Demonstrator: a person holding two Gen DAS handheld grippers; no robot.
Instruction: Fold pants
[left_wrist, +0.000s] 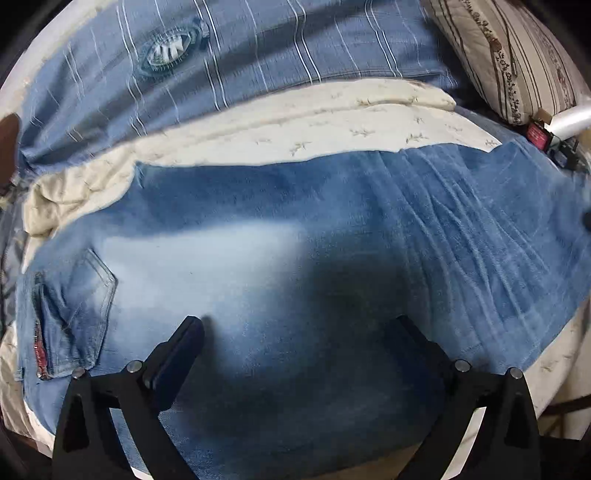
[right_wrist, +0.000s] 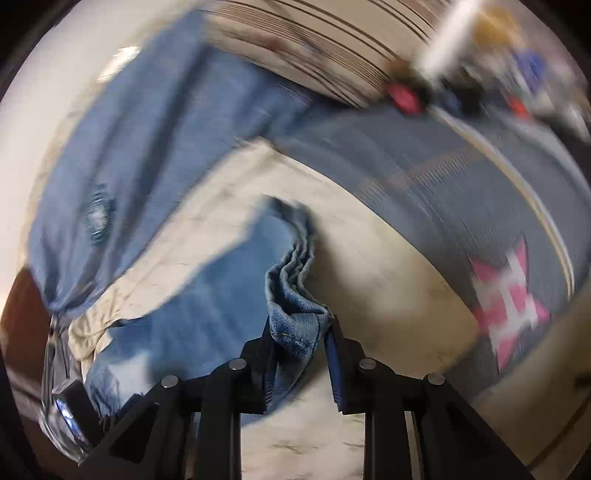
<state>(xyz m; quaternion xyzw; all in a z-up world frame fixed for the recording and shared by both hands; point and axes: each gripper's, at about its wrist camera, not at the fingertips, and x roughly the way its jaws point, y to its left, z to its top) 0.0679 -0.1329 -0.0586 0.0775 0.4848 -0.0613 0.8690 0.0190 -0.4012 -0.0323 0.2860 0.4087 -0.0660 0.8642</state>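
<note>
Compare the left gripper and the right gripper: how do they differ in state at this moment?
The left gripper stands wide open; the right gripper is closed on the bunched hem of the jeans. The left holds nothing and hovers over the flat, faded denim; the right holds its fold up above the cream bedspread. Both have black fingers.

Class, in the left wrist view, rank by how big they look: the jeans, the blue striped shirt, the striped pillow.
1. jeans, filling most of the frame, though nearest the camera.
2. blue striped shirt.
3. striped pillow, partly cut off by the frame edge.
</note>
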